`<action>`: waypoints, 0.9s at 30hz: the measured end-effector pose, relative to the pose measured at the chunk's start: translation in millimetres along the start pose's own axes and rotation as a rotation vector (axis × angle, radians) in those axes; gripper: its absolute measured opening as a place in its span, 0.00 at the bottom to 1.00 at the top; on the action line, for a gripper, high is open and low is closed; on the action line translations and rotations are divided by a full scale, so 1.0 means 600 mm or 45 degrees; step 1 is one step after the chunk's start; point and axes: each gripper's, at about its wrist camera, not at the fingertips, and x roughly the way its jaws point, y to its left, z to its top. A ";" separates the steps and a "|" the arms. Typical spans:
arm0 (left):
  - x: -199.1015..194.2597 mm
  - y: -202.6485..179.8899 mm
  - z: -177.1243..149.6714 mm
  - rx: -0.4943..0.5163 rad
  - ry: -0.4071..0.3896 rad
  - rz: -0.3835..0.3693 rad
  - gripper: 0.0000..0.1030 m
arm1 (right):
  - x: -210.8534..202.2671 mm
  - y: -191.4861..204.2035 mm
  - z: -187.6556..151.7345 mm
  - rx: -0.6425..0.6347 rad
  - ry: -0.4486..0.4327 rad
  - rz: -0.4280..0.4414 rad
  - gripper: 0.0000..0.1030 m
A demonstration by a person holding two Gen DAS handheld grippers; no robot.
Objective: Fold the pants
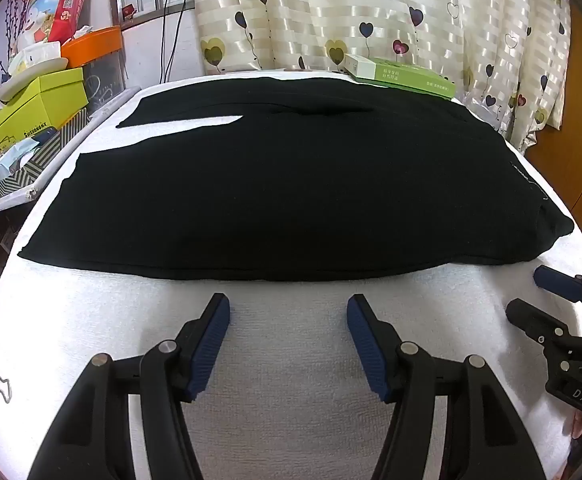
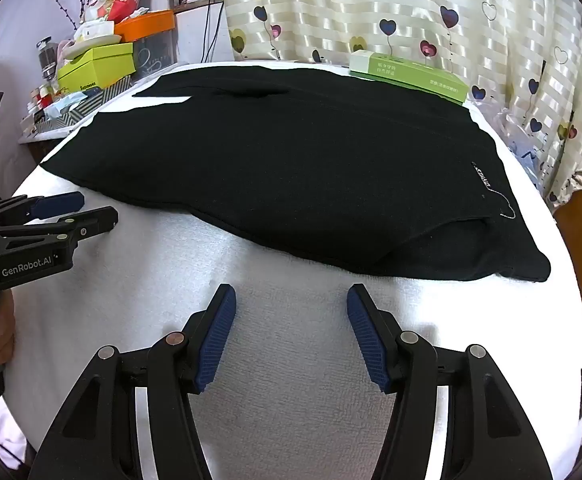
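A pair of black, soft knit pants [image 1: 291, 184] is seen spread flat across a white terry-towelled table [image 1: 291, 360], the two legs running to the left and the waistband, marked by small white lettering [image 2: 487, 178], lying at the right. A pale green carton [image 1: 401, 76] is set at the far edge, touching or just beside the cloth. The left gripper [image 1: 289, 344] is held with its blue-padded jaws spread and empty, just short of the near hem; the right gripper [image 2: 291, 332] is likewise spread and empty. The fabric is judged light, limp and prone to slipping and wrinkling, so a grip is best taken at the seamed near edge and at the waistband corner.
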 end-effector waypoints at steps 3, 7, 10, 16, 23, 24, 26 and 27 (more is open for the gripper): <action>0.000 0.000 0.000 0.004 0.000 0.005 0.62 | 0.000 0.000 0.000 -0.001 -0.002 -0.002 0.57; 0.000 -0.001 0.000 0.010 -0.001 0.012 0.62 | -0.001 0.001 0.000 -0.002 -0.002 -0.002 0.57; 0.000 -0.003 0.002 0.009 -0.001 0.011 0.62 | -0.001 0.000 0.000 -0.001 -0.002 -0.001 0.57; 0.000 -0.003 0.002 0.010 0.000 0.012 0.62 | -0.001 0.000 0.000 -0.001 -0.003 -0.002 0.57; 0.002 0.001 0.001 0.010 0.000 0.012 0.62 | -0.001 0.000 0.000 -0.001 -0.003 -0.001 0.57; 0.002 0.001 0.001 0.009 0.000 0.010 0.62 | -0.001 0.000 0.000 -0.001 -0.003 -0.001 0.57; 0.002 0.001 0.001 0.010 0.000 0.013 0.62 | -0.001 0.000 0.000 0.000 -0.003 -0.001 0.57; 0.002 0.001 0.001 0.010 0.000 0.011 0.62 | -0.001 0.000 0.000 0.000 -0.003 -0.001 0.57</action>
